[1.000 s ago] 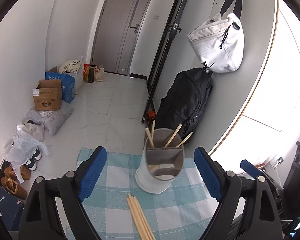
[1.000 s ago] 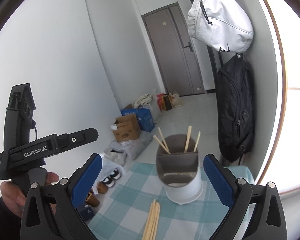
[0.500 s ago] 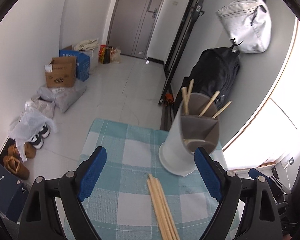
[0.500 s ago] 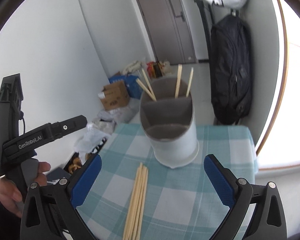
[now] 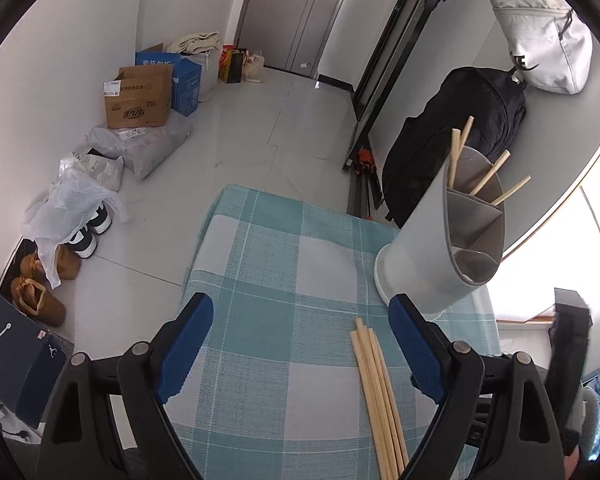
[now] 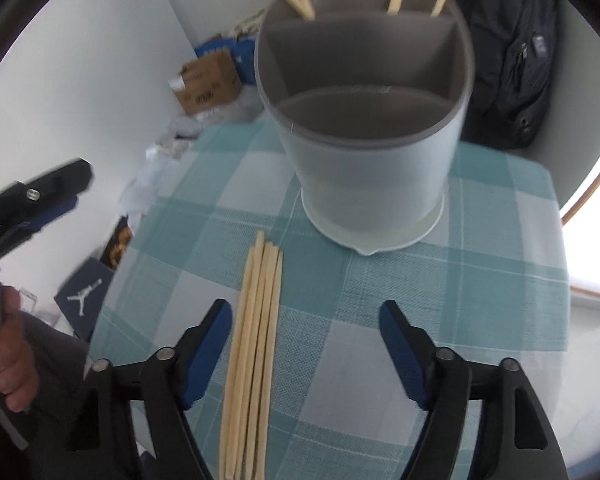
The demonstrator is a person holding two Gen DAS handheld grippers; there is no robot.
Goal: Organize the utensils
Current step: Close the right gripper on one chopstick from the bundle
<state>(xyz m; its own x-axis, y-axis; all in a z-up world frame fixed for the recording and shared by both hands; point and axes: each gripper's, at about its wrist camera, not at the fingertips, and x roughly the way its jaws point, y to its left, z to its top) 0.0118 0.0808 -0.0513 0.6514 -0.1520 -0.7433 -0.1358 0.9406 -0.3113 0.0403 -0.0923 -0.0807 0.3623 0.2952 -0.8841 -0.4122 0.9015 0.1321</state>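
Bundle of pale wooden chopsticks (image 6: 256,344) flat on teal checked cloth (image 6: 380,300) before grey divided plastic holder (image 6: 364,160), long axis along reach; right gripper (image 6: 305,334) nearer, jaws just narrowing, empty, bundle near left pad; left gripper (image 5: 300,344) wide, empty

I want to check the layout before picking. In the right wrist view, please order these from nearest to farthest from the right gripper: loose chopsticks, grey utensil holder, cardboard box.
1. Loose chopsticks: on the checked cloth, running between the right gripper fingers, nearer its left one.
2. Grey utensil holder: standing on the cloth, straight ahead.
3. Cardboard box: on the floor, behind-left.
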